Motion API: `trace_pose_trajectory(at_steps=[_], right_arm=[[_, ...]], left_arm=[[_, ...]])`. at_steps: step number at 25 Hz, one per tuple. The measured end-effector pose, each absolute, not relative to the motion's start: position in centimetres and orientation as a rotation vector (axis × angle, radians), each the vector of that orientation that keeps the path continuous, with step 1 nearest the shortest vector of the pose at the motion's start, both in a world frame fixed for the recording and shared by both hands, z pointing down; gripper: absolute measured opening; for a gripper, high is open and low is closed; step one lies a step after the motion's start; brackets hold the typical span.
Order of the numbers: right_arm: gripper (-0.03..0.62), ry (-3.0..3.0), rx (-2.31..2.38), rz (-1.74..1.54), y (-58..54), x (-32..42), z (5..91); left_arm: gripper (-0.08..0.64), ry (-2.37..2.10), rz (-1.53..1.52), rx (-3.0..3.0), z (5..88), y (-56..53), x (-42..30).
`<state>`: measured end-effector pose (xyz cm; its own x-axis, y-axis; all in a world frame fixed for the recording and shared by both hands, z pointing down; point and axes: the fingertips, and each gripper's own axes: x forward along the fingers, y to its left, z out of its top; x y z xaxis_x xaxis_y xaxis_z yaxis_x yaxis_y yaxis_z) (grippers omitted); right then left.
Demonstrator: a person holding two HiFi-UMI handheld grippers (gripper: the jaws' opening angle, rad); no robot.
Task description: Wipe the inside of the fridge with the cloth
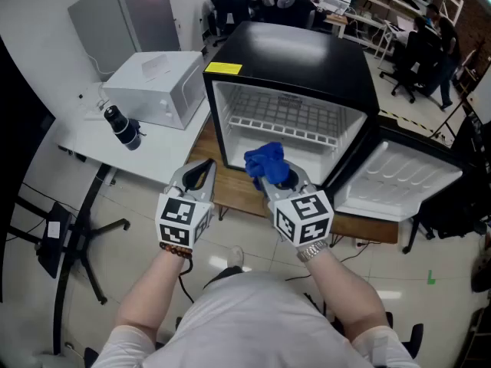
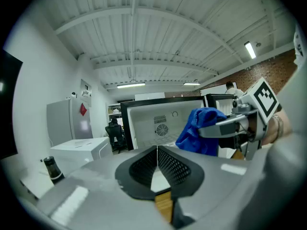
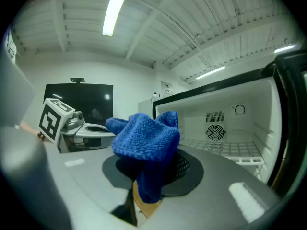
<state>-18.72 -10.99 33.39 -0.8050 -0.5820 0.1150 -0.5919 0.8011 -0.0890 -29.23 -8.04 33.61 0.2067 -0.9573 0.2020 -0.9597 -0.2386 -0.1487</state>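
**Q:** Since wiping is the job, how far along is it judged to be?

**A:** Hardly begun, it is judged. At the left, the left hand-held gripper (image 1: 205, 167) is held closed and empty, with its black, mesh-textured pads pressed together. Just beside it, the blue cloth (image 1: 265, 162) is pinched in the right hand-held gripper (image 1: 275, 181). The cloth is bunched in front of the opening and is not yet laid against any inner surface.

**Q:** What is left to be wiped?

**A:** Everything inside the mini fridge (image 1: 291, 60), which is stood open on a wooden bench (image 1: 230, 194). Smooth white plastic walls are seen, then a white wire shelf (image 1: 288, 121) and, at far right, the moulded door liner (image 1: 399, 179). The cloth is seen to be knitted, nubby and floppy. The cabinet is boxy and glossy black outside.
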Motion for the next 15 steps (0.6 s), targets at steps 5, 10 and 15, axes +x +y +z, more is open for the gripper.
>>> trace_pose_trajectory(at_steps=[5, 10, 15], right_arm=[[0.100, -2.899, 0.954, 0.136, -16.2, -24.3, 33.4], [0.098, -2.896, 0.973, 0.096, -20.8, -27.3, 33.6], [0.098, -2.897, 0.984, 0.059, -24.0, -30.3, 33.8]], left_arm=[[0.037, -1.936, 0.398, 2.469, 32.8, -13.4, -33.1], [0.074, -1.910, 0.420, 2.501, 32.8, -17.5, -34.7], [0.091, -1.863, 0.423, 2.540, 33.1, -20.5, -36.3]])
